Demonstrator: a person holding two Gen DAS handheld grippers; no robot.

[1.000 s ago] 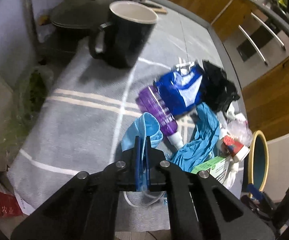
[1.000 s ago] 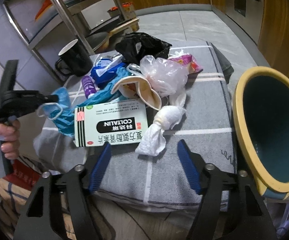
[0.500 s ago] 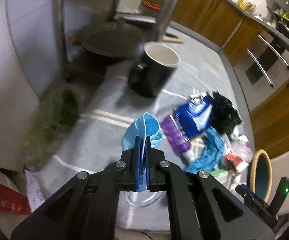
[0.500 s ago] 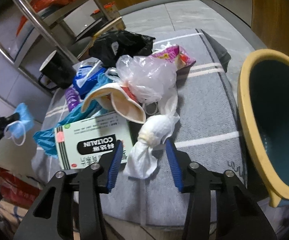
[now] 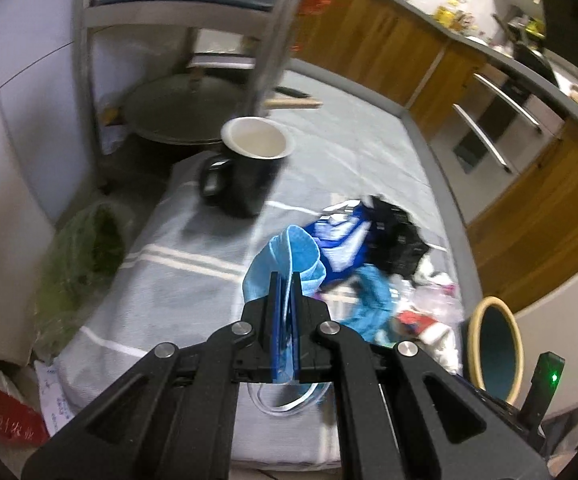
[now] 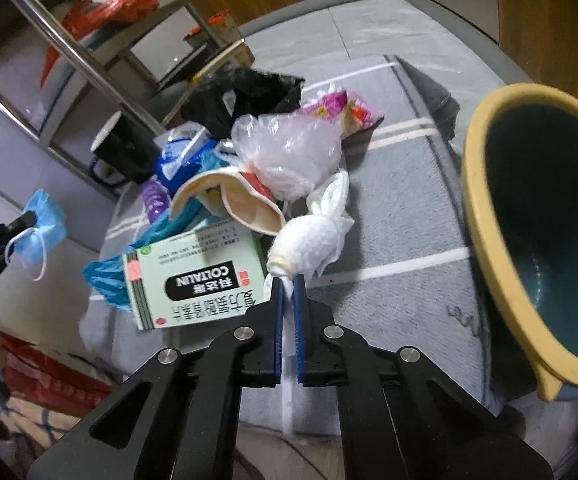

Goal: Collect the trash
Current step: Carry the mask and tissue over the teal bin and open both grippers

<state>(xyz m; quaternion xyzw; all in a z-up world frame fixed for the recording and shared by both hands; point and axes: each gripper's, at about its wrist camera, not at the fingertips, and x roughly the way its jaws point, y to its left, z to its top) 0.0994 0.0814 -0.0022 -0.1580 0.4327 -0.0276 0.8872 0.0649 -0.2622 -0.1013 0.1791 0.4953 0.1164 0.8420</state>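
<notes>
Gripping a blue face mask (image 5: 289, 258) between clenched pads, our left tool (image 5: 285, 292) holds it raised above the near side of the grey striped cloth (image 5: 177, 280), its white ear loop (image 5: 285, 404) dangling below. Our right tool (image 6: 287, 298) is clamped on the twisted tail of a white tissue wad (image 6: 313, 240), which lies just ahead of it, touching the green-and-white medicine box (image 6: 193, 276) printed "COLTALIN". The yellow-rimmed teal bin (image 6: 545, 216) stands tilted at the cloth's right edge, near the wad, with bare striped cloth between them. Behind sit a clear plastic bag (image 6: 289, 156), a black bag (image 6: 245, 96) and a black mug (image 5: 245, 172).
</notes>
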